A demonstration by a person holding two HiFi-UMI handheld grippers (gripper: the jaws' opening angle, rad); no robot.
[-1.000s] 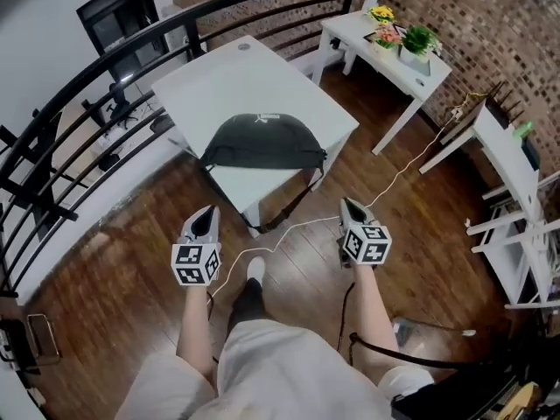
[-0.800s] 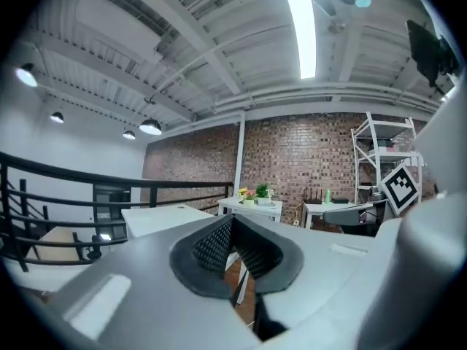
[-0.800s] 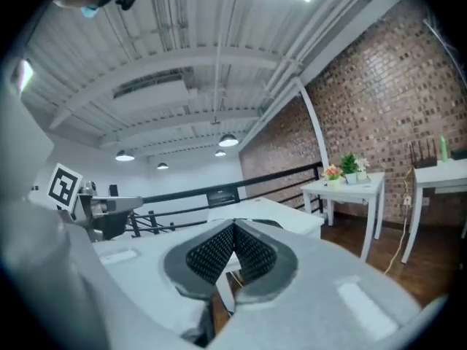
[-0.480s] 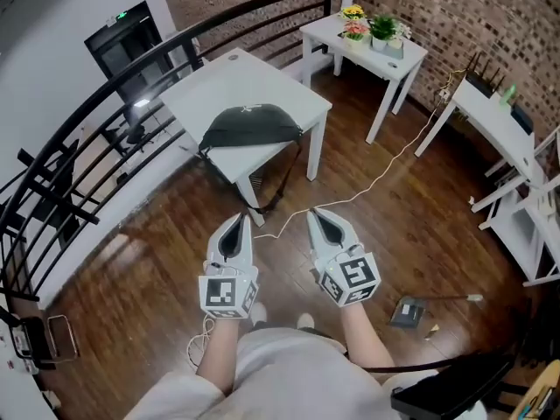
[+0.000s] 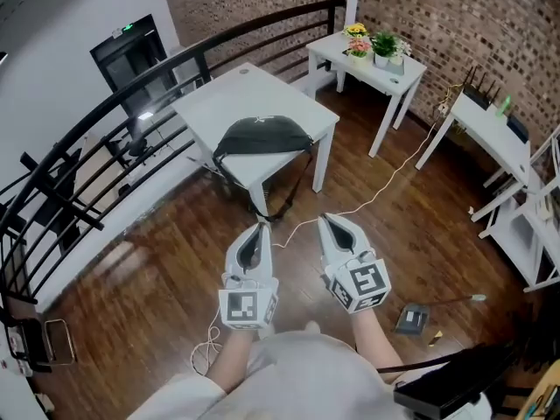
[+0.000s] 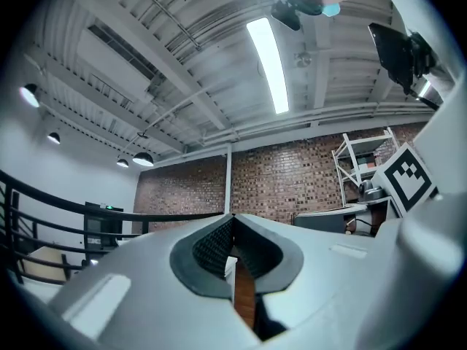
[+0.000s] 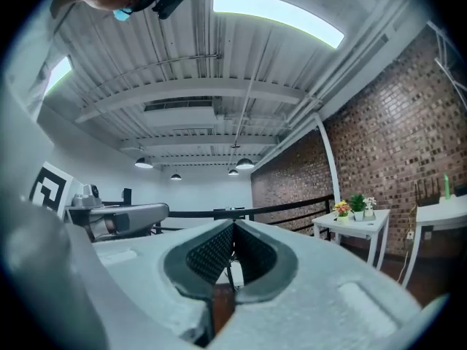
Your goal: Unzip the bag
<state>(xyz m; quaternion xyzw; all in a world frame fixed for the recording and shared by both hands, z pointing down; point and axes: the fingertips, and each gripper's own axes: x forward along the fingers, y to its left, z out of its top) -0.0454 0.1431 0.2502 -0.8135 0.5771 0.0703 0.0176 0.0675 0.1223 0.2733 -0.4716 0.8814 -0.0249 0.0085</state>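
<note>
Well ahead on the white square table (image 5: 234, 90), a dark green fabric bag (image 5: 261, 136) (likely soft, light, floppy). Left gripper (image 5: 259, 227) and right gripper (image 5: 326, 220) clenched, empty. Best to pin the cloth and pinch the zip pull.

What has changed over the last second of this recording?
The left gripper and right gripper drew inward and now sit close side by side in front of the body. The table looks farther off in the head view. Nothing was taken hold of or let go. Unchanged: both grippers are shut and empty, and the black bag lies untouched on the table's near end.
</note>
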